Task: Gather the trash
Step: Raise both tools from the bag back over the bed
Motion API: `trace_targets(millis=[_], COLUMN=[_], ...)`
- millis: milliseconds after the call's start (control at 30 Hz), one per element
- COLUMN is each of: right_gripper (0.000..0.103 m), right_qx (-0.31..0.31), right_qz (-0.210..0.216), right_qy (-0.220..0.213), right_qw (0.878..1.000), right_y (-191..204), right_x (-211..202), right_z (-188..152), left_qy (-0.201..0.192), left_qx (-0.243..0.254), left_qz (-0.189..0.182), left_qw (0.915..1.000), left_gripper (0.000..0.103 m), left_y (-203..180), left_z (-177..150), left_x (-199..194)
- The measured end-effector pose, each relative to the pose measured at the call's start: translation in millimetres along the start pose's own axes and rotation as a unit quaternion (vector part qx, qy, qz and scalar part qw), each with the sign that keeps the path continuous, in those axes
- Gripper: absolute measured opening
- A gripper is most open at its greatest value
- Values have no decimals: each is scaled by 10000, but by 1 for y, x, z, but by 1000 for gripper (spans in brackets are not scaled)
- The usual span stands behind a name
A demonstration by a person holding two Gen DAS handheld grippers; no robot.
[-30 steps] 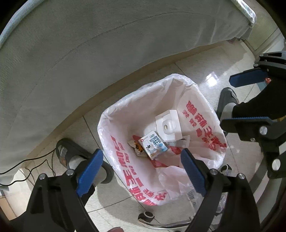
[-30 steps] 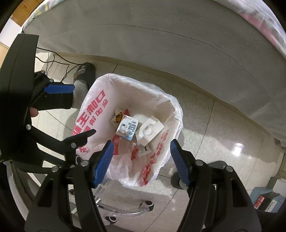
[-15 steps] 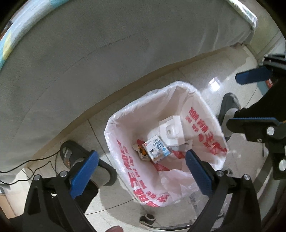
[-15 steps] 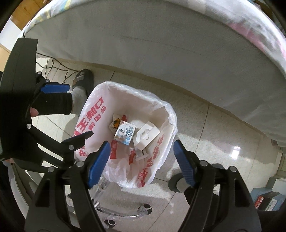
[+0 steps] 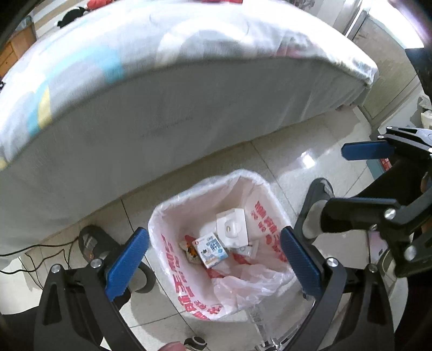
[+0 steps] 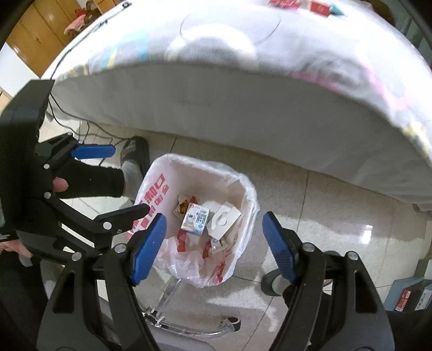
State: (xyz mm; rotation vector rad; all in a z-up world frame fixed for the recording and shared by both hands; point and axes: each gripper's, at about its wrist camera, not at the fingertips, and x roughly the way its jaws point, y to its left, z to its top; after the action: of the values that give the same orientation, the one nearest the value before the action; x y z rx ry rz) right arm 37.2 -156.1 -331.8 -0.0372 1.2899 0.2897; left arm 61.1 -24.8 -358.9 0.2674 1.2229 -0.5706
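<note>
A white bin bag with red print (image 5: 267, 216) lines a bin on the floor beside the bed; it also shows in the right wrist view (image 6: 151, 197). Inside lie a blue and white milk carton (image 5: 212, 249) (image 6: 195, 219), a white box (image 5: 232, 228) (image 6: 224, 220) and an orange wrapper (image 5: 190, 249) (image 6: 183, 205). My left gripper (image 5: 213, 266) hangs above the bin, open and empty. My right gripper (image 6: 213, 248) is also above the bin, open and empty. Each gripper shows at the side of the other's view (image 5: 361, 151) (image 6: 91, 151).
A bed (image 5: 162, 108) with a pale patterned cover fills the far side. Red items (image 6: 297, 4) lie on its far edge. Slippered feet (image 5: 316, 205) (image 5: 94, 243) stand either side of the bin. Cables (image 5: 40, 251) run under the bed. A chair base (image 6: 189, 329) is below.
Both grippers have risen and tilted up. The bin now looks smaller and lower in the views, and the top of the bed has come into sight. Both stay open.
</note>
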Motion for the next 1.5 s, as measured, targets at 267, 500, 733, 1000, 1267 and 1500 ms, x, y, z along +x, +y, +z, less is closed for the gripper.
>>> trace_targets(millis=[267, 500, 733, 1000, 1267, 1500], right_gripper=[81, 87, 89, 96, 96, 96], right_qx=[375, 508, 446, 515, 648, 660], right_qz=[3, -205, -432, -686, -830, -902], right_qy=[-620, -1158, -1758, -2202, -2412, -2617], right_qw=[9974, 9918, 9825, 9717, 9648, 9586], right_y=[-16, -22, -17, -25, -36, -42], right_x=[-73, -137, -192, -229, -256, -274], right_z=[4, 13, 28, 52, 83, 118], left_qy=[-470, -971, -1469, -1858, -2017, -2097], left_qx=[-316, -922, -1304, -1273, -1195, -1122], left_qz=[335, 507, 617, 804, 986, 1148], left_qw=[9978, 9897, 9786, 9710, 9671, 9645], left_gripper=[95, 95, 95, 95, 95, 95], left_y=[7, 28, 38, 38, 42, 49], left_z=[13, 23, 47, 90, 139, 177], left_x=[-39, -80, -135, -184, -208, -211])
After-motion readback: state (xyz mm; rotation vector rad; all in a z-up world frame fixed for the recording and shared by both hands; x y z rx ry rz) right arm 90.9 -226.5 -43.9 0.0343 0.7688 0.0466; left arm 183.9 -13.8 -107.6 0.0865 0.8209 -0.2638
